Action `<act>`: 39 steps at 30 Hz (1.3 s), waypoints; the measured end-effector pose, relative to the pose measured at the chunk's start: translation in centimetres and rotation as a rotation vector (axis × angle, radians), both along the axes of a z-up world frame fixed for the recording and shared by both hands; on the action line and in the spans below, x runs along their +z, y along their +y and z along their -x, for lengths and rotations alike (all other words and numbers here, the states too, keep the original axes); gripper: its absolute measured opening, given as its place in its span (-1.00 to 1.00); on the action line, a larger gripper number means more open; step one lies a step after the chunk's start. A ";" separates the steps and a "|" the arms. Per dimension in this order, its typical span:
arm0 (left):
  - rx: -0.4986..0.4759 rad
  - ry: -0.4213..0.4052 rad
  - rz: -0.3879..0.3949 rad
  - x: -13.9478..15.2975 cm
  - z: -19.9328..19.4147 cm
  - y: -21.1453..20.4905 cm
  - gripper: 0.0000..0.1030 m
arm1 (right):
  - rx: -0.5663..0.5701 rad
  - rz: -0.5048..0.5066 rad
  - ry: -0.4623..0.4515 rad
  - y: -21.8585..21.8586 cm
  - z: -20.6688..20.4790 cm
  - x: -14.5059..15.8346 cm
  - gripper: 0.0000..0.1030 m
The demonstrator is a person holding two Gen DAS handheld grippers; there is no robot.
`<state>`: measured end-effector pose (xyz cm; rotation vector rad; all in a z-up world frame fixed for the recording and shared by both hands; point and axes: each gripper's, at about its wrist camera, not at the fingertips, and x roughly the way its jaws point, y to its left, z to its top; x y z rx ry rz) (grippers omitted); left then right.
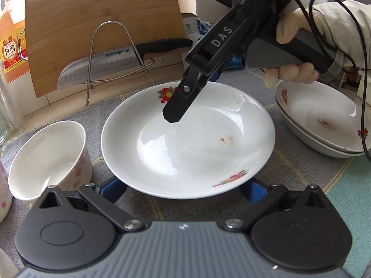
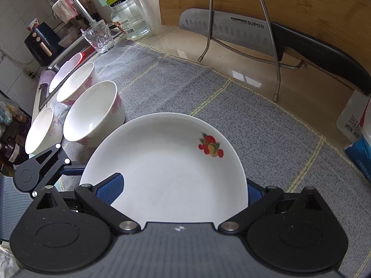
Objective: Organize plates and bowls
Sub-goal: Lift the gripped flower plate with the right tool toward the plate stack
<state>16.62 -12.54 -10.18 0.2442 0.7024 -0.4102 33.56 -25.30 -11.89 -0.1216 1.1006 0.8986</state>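
Observation:
A white plate with fruit prints (image 1: pixel 187 139) lies on the grey cloth (image 1: pixel 129 113). My right gripper (image 1: pixel 183 106) is over its far rim, one finger above the plate and one below; in the right wrist view the plate (image 2: pixel 167 169) sits between the blue pads (image 2: pixel 111 188). My left gripper (image 1: pixel 185 190) is open, its fingers spread under the plate's near rim. Two stacked plates (image 1: pixel 320 125) lie at the right. A white bowl with pink flowers (image 1: pixel 48 157) stands left of the plate; three such bowls (image 2: pixel 92 111) show in the right wrist view.
A bamboo cutting board (image 1: pixel 104 23) and a knife (image 1: pixel 111 62) lean on a wire rack (image 1: pixel 116 53) at the back. An oil bottle (image 1: pixel 11 39) stands at the back left. A glass tumbler (image 2: pixel 99 37), a jar and the sink are at the far left.

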 end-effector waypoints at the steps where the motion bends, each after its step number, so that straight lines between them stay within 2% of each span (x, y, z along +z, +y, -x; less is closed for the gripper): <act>1: -0.003 -0.001 -0.003 0.2 0.1 0.0 0.98 | -0.003 -0.003 0.000 0.0 0.2 0.2 1.00; 19: -0.074 0.013 0.011 4.5 4.0 0.0 0.98 | -0.053 -0.029 -0.030 -1.8 6.0 3.9 1.00; 28: -0.153 -0.008 0.018 6.0 6.1 -0.7 0.98 | -0.127 -0.021 -0.062 -3.6 9.6 5.3 1.00; 39: -0.290 -0.018 0.016 6.3 6.6 -2.8 0.98 | -0.261 -0.022 -0.087 -8.5 13.3 5.9 1.00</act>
